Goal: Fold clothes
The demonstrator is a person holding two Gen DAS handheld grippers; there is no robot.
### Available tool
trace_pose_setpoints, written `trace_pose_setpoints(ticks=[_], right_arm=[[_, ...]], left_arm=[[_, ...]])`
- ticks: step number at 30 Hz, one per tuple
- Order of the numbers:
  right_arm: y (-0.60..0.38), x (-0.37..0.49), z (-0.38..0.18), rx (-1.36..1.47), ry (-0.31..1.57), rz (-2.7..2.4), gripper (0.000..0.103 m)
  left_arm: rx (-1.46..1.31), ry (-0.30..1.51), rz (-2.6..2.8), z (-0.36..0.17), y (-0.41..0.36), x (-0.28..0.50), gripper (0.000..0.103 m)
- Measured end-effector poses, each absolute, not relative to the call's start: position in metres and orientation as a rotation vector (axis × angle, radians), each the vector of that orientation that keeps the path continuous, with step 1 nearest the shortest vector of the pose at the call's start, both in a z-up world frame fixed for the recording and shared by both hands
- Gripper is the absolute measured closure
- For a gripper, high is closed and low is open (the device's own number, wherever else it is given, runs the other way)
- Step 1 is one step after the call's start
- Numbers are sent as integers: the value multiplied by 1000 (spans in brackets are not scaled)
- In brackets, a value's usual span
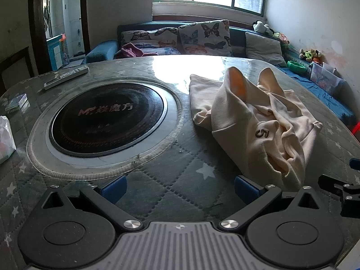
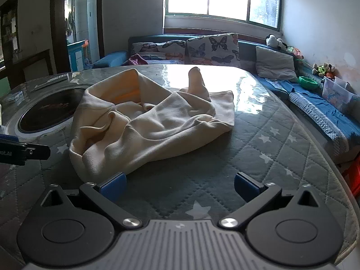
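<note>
Garment (image 2: 146,121) lay crumpled on the table (image 2: 258,148); right tongs (image 2: 180,186) nearer, left tongs (image 1: 180,186) offset leftward; both spread wide, empty.

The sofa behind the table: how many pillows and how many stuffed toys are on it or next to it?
Butterfly pillows: 2
Plain grey pillow: 1
Stuffed toys: 2 clear ones, a black-and-white one and a green one; other bits near them are too small to tell.
Total: 5
</note>
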State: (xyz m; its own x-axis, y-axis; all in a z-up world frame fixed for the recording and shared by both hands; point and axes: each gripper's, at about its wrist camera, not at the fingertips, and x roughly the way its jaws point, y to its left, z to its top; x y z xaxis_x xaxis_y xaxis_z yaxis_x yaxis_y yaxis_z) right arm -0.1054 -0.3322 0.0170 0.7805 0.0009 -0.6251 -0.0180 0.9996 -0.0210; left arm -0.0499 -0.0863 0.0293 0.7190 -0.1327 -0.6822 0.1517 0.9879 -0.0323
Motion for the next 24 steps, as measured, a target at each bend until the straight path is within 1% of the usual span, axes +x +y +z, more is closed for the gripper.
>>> trace_pose_setpoints(ticks=[24], right_arm=[[-324, -94, 11, 34, 737, 40, 0]], left_arm=[[49, 750, -179, 31, -99, -46, 0]])
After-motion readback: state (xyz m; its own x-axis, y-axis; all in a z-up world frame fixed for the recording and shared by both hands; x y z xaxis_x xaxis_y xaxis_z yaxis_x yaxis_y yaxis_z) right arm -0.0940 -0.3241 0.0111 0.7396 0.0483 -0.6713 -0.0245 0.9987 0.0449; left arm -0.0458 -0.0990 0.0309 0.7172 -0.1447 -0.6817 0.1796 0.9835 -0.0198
